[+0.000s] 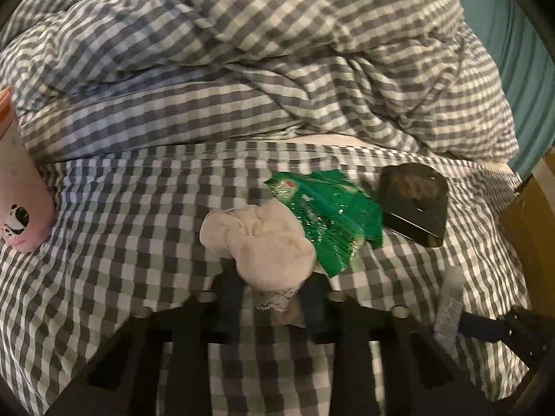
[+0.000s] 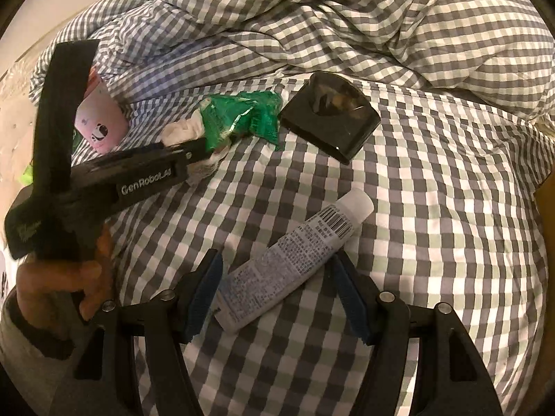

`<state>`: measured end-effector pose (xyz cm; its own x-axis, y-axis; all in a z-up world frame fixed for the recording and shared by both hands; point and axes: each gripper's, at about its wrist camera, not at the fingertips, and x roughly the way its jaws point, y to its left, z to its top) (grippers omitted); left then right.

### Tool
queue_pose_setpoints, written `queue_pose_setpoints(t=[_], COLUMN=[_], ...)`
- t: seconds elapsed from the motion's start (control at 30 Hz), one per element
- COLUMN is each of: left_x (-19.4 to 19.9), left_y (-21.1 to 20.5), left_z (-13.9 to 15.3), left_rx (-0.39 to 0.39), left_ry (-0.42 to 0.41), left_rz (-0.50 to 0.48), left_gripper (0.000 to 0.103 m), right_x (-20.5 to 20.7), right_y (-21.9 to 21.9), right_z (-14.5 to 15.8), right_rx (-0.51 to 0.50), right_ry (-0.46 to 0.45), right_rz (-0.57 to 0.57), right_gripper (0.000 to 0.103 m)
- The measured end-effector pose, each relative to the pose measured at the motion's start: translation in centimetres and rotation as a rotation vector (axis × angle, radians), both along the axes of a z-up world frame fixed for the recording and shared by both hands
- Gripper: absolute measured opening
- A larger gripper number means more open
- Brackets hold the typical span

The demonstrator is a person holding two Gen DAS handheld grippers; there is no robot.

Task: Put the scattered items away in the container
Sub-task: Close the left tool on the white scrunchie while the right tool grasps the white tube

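Surface: a bed covered with a grey-and-white checked sheet; all items seen are lying on it.
Container: a pink cylindrical container with a panda print is seen at the left edge of the bed, well apart from most items; its contents cannot be told.
Left tongs: closed on the crumpled white fabric sock, which is touching the bed and the packet.
Right tongs: held apart, astride the white plastic tube with a barcode; no pad contact is seen.
Not yet handled: the crinkled green foil packet and the glossy black rounded box, lying just beside each other.
Progress: judged early; four items are counted outside the container, none is seen stowed.
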<state>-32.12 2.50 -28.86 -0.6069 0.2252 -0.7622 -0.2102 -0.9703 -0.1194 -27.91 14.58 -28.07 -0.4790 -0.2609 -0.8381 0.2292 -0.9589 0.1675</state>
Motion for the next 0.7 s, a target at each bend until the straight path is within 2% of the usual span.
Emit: queue_pose_setpoints(t=[0.13, 0.3, 0.33, 0.37, 0.5, 0.6, 0.67, 0.7], left_x=[0.4, 1.0, 1.2, 1.4, 2.1, 2.6, 3.2, 3.3], left_y=[-0.1, -1.5, -1.6, -1.8, -2.4, -3.1, -3.7, -3.8], left_z=[0.6, 1.9, 2.1, 2.3, 3.2, 3.8, 4.3, 4.4], left_rx=[0.016, 0.04, 0.041, 0.043, 0.05, 0.054, 0.053, 0.053], left_ry=[0.02, 0.05, 0.055, 0.06, 0.073, 0.08, 0.084, 0.086], left_rz=[-0.003, 0.019, 0.023, 0.027, 0.046, 0.061, 0.068, 0.071], left_gripper=[0.01, 0.01, 0.01, 0.01, 0.01, 0.01, 0.01, 0.01], right_x=[-0.2, -0.3, -0.3, -0.2, -0.2, 0.0, 0.3, 0.4], right_y=[-0.1, -0.4, -0.5, -0.7, -0.8, -1.0, -1.2, -1.3], right_z=[-0.2, -0.6, -0.6, -0.6, -0.8, -0.8, -0.7, -0.7], right_rx=[-0.002, 0.016, 0.029, 0.045, 0.066, 0.075, 0.081, 0.084], right_ry=[0.007, 0.011, 0.015, 0.022, 0.032, 0.037, 0.04, 0.042], right_rz=[-0.011, -0.011, -0.009, -0.011, -0.007, 0.008, 0.019, 0.022], right_gripper=[0.067, 0.067, 0.063, 0.056, 0.043, 0.03, 0.009, 0.008])
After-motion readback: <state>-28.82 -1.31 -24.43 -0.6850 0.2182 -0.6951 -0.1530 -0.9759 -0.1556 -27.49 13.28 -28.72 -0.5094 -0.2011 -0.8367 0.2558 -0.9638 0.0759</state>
